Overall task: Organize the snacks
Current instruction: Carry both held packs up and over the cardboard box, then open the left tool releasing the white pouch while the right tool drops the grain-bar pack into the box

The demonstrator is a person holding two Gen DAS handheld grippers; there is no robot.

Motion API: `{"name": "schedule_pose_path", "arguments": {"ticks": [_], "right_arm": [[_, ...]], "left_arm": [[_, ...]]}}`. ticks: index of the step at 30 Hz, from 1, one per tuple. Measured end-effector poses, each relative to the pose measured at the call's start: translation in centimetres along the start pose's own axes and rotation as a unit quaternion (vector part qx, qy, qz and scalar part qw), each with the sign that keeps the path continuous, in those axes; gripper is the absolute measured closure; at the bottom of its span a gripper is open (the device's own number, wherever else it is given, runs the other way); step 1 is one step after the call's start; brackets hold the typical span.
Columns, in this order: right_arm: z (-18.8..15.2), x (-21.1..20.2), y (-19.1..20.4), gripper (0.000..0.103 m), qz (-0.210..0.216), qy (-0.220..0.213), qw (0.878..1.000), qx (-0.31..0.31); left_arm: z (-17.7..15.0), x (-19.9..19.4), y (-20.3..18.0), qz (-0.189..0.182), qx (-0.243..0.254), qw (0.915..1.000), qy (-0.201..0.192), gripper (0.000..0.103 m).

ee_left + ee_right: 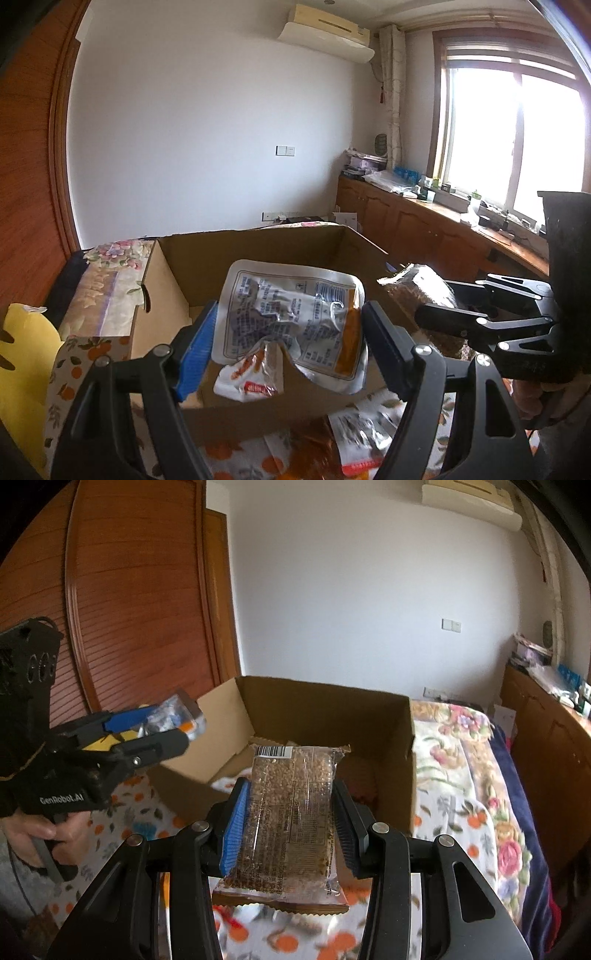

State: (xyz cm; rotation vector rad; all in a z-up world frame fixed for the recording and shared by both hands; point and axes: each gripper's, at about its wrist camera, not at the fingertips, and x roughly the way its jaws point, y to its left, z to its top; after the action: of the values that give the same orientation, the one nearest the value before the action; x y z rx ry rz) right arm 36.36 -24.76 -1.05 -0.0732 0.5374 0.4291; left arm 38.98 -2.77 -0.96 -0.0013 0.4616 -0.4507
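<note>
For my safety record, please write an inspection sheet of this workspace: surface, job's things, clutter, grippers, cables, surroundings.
Surface: bed under a white cloth printed with oranges.
Job's things: open brown cardboard box; crumpled silver and orange snack pouch; clear-wrapped brown grain bar.
Clutter: more snack packets lying in front of the box; yellow sheet.
Grippers: left gripper shut on the pouch; right gripper shut on the bar.
Cables: thin cord at the left gripper's handle.
Surroundings: wooden sliding door, air conditioner, window, crowded wooden cabinet.

An open cardboard box (pixel 325 716) sits on the bed (pixel 480 775), cabinets (pixel 546 746) to its right.
</note>
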Motion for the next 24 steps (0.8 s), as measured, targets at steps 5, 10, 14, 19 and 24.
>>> {"name": "schedule_pose_path", "arguments": {"ticks": [5, 10, 14, 19, 24], "right_arm": [[0.9, 1.8, -0.3, 0.059, 0.005, -0.001, 1.000, -0.004], [1.6, 3.5, -0.3, 0.059, 0.001, 0.003, 1.000, -0.009], [2.3, 5.0, -0.2, 0.059, -0.006, 0.009, 1.000, -0.014], [2.6, 6.5, -0.5, 0.059, -0.012, 0.017, 1.000, -0.020], [2.4, 7.9, -0.3, 0.059, -0.017, 0.030, 0.999, -0.021]], "left_arm": [[0.4, 1.3, 0.7, 0.005, 0.005, 1.0000, 0.001, 0.026], [0.6, 2.7, 1.7, 0.006, -0.004, 0.9999, 0.009, 0.026], [0.4, 3.2, 2.3, 0.012, -0.009, 0.9998, 0.013, 0.026], [0.4, 4.0, 2.7, 0.014, -0.013, 0.9995, 0.026, 0.026], [0.0, 4.8, 2.9, 0.014, -0.016, 0.9990, 0.040, 0.025]]}}
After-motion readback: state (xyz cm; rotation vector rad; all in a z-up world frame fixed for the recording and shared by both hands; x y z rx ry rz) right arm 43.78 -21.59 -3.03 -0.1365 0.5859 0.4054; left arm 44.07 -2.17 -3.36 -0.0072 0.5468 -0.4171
